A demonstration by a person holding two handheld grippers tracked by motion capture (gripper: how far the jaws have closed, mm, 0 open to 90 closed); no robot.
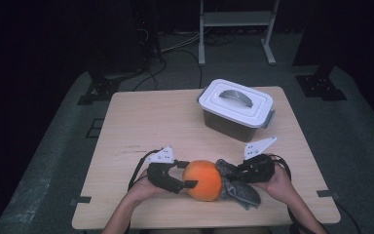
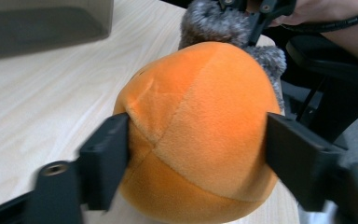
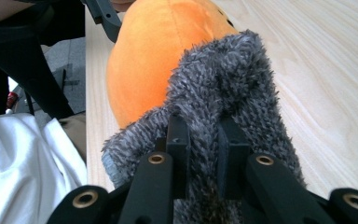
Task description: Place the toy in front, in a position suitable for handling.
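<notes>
Left gripper (image 2: 198,154) straddles the orange plush ball (image 2: 200,130); right gripper (image 3: 204,140) pinches grey fuzzy cloth (image 3: 223,93), partly hidden.

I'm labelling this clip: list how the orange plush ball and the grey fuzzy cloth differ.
The orange plush ball is round and short-napped with stitched seams; the grey fuzzy cloth is limp, shaggy and bunched. The ball sits between the left gripper's jaws, pads at its sides; the cloth is pinched in the right gripper. Both are soft, touch each other, and rest on the table.

Black two-jaw grippers, left (image 1: 191,174) and right (image 1: 228,170), carry pale three-cornered plates, brass-ringed screw holes, black cables
</notes>
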